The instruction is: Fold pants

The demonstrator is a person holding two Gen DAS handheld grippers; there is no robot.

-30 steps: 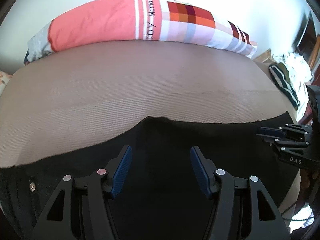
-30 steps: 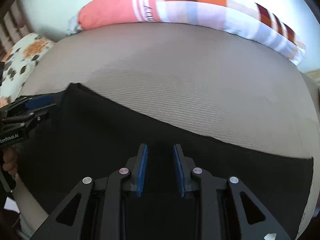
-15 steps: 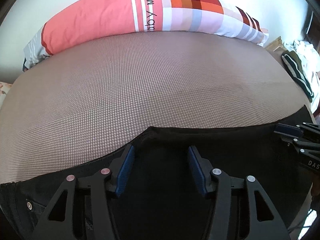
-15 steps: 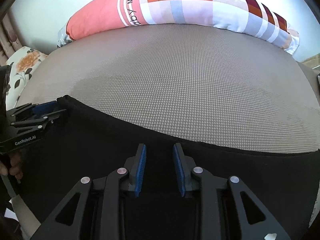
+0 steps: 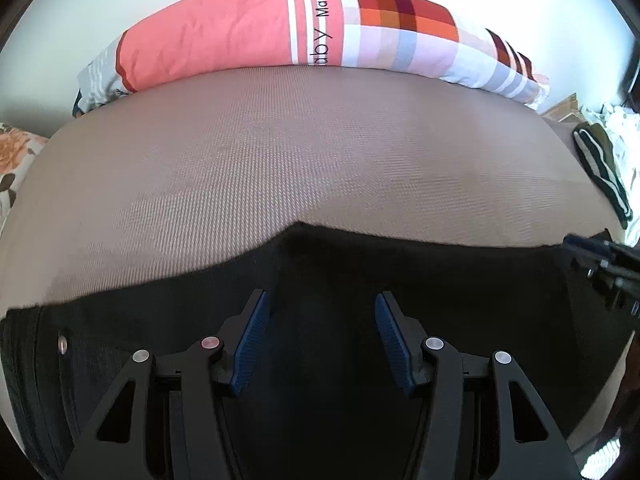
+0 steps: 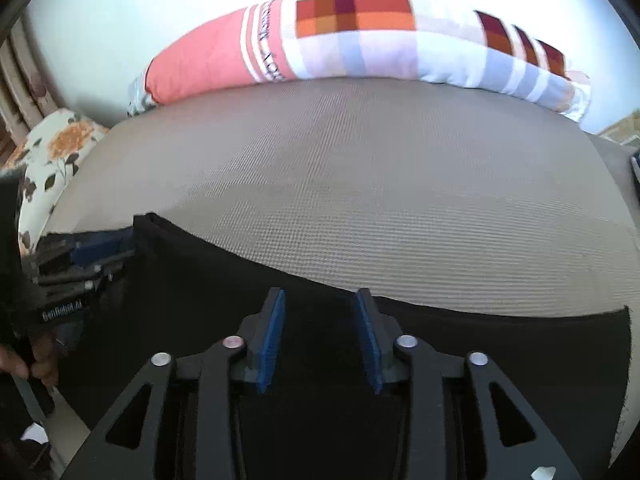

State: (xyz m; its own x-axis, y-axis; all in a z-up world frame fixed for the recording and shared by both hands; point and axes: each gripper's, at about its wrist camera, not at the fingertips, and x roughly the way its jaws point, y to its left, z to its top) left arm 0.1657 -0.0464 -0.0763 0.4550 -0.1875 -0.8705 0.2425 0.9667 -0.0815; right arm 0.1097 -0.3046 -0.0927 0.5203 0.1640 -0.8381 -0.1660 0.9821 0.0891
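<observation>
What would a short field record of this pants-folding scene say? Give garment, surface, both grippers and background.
garment: black pants, spread flat, metal button at one end
surface: taupe woven mattress
left gripper: open over the pants, nothing between the pads
right gripper: jaws have just been opening, above the pants, nothing pinched
background: pink and checked pillow along the far edge; floral cushion at the side

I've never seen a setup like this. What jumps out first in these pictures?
The long pillow, coral pink with orange and red checks, lies along the far edge of the grey-brown bed. Nearer the camera, black pants spread across the bed's front. Over them hang the left gripper and right gripper, both with blue-padded jaws apart and nothing pinched.
</observation>
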